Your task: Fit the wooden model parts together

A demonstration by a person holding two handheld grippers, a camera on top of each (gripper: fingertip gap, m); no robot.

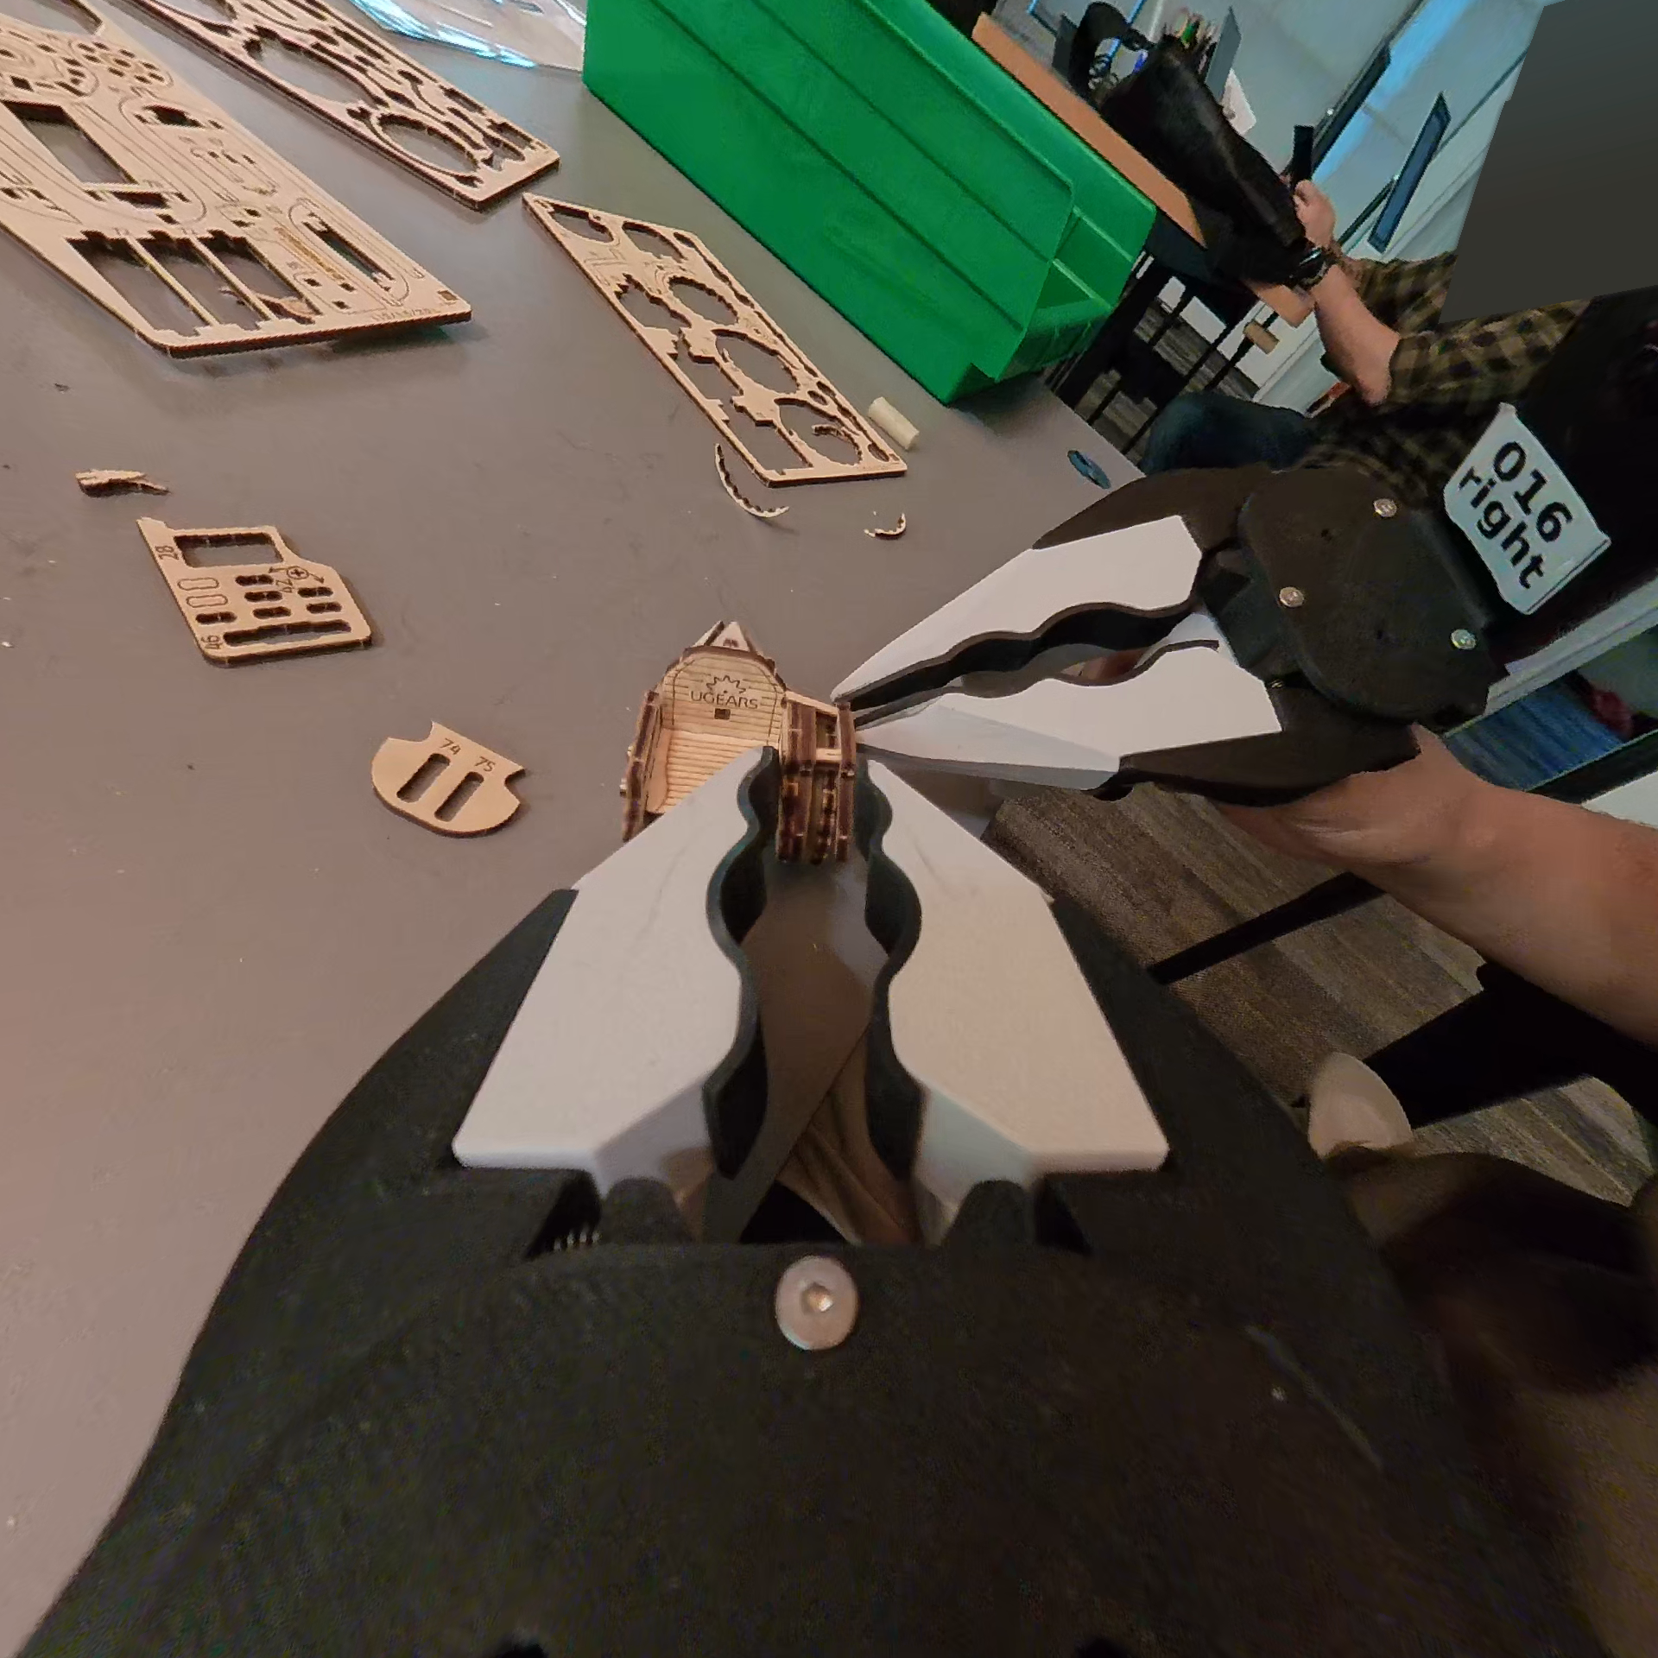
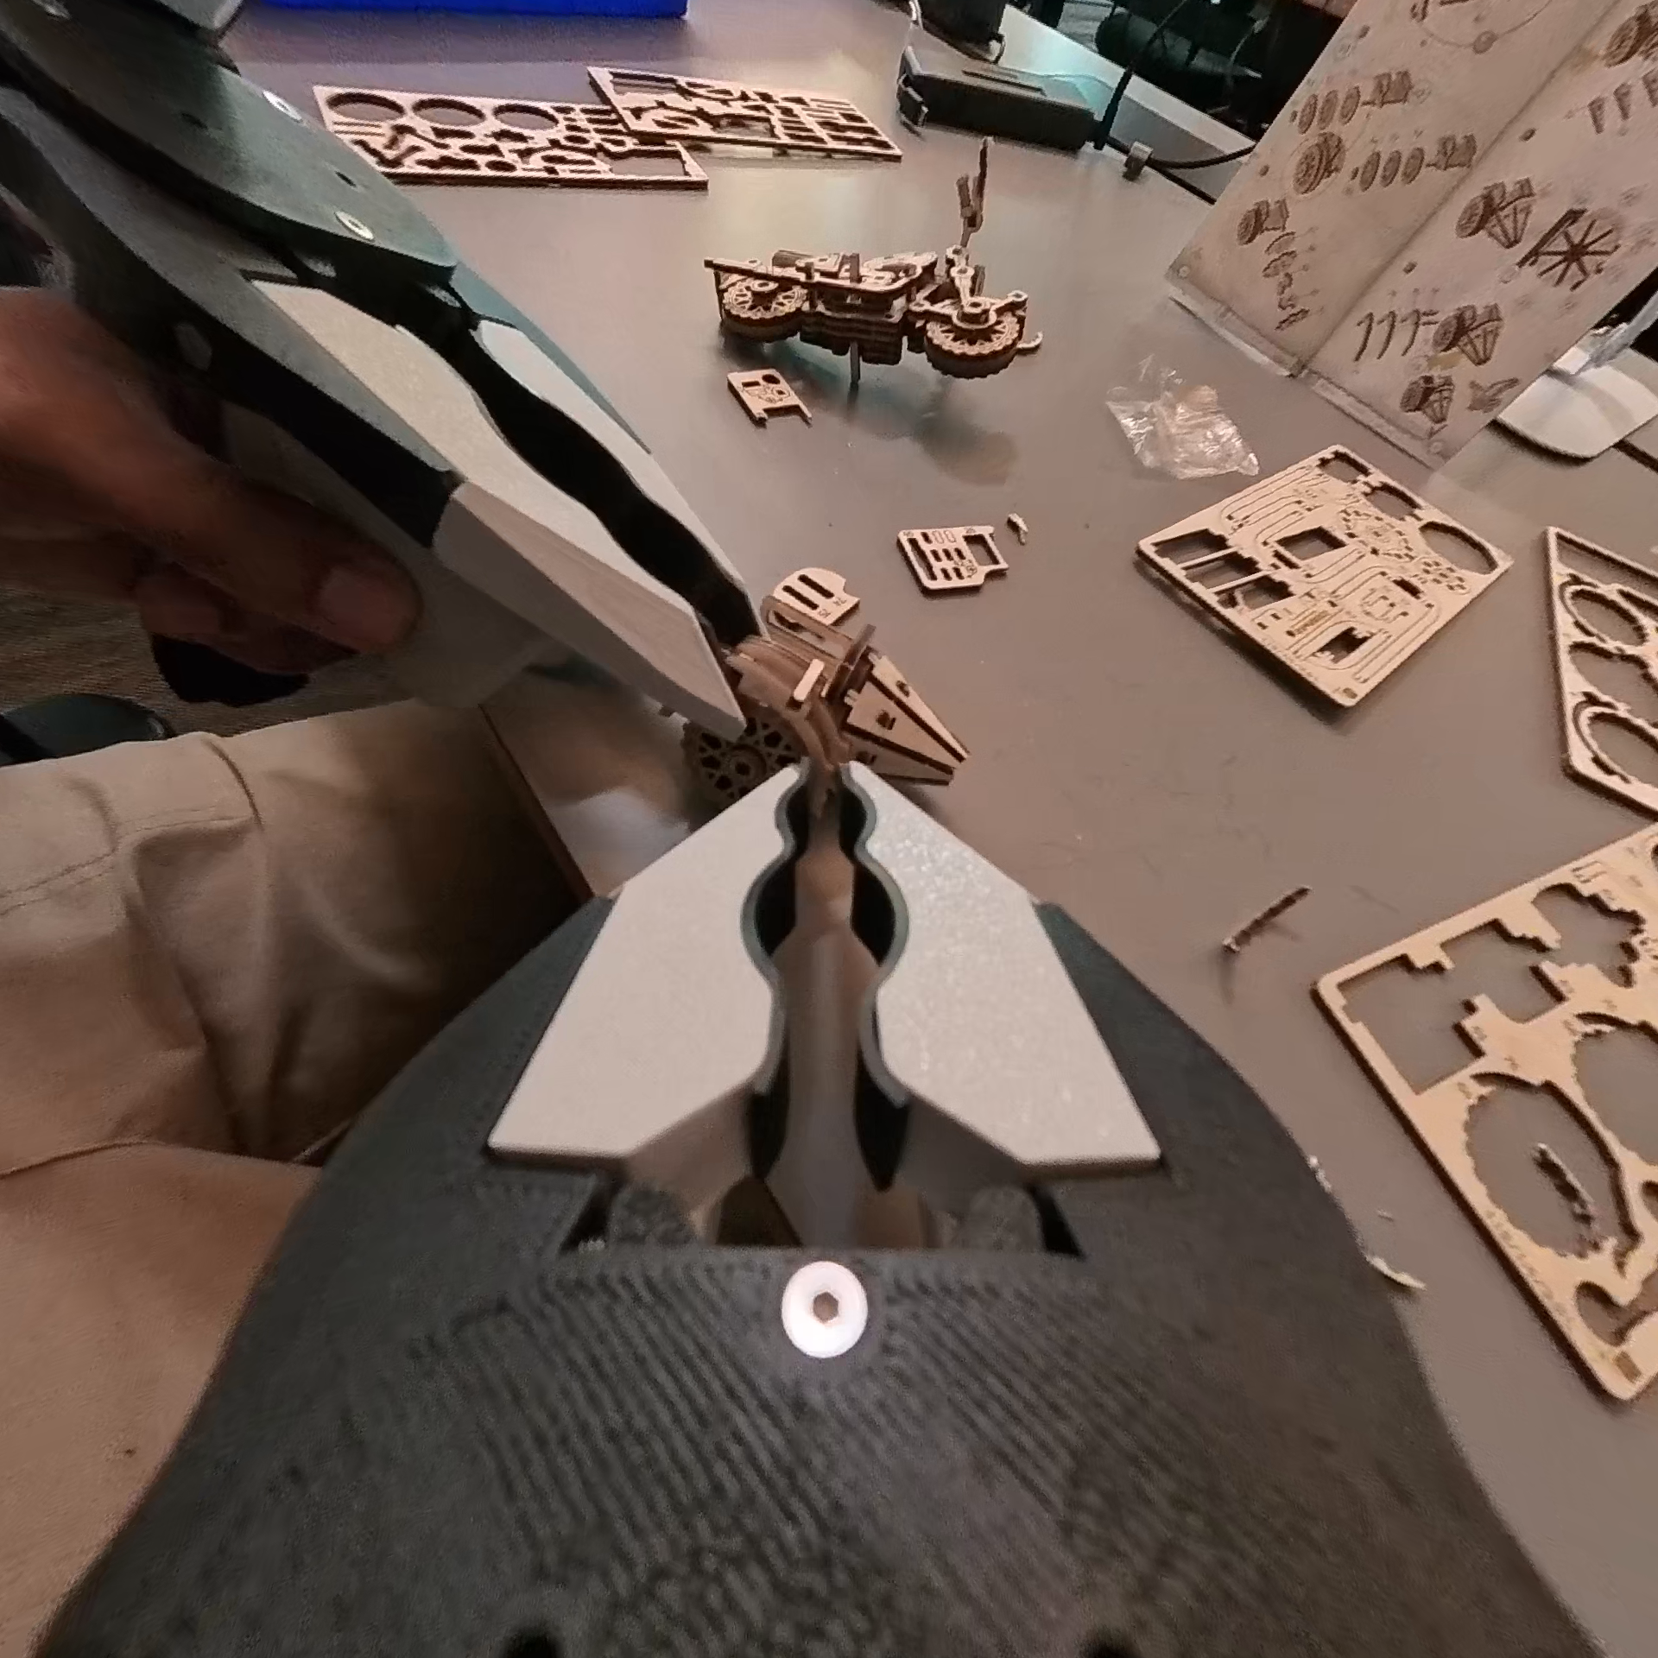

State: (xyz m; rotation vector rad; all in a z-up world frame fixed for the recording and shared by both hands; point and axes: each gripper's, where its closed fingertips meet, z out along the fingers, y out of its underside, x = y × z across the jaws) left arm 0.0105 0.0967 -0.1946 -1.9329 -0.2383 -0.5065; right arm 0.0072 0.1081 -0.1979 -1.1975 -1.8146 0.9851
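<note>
Small laser-cut plywood model [image 1: 718, 745]: pale slatted body, scorched-brown edges, pointed nose, held just above the grey bench [image 1: 269, 987]. My left claw [image 1: 812, 789], matte white wedge fingers with wavy black pads, is clamped on the model's dark geared block. My right claw [image 2: 825, 781] is pinched narrow on a thin curved wooden strip [image 2: 821, 754] at the model's side; the joint itself is hidden behind fingertips. Beyond the model: punched-out plywood sheets [image 2: 1319, 592], a finished wooden motorcycle [image 2: 870, 301]. Gear beneath the model is half obscured.
</note>
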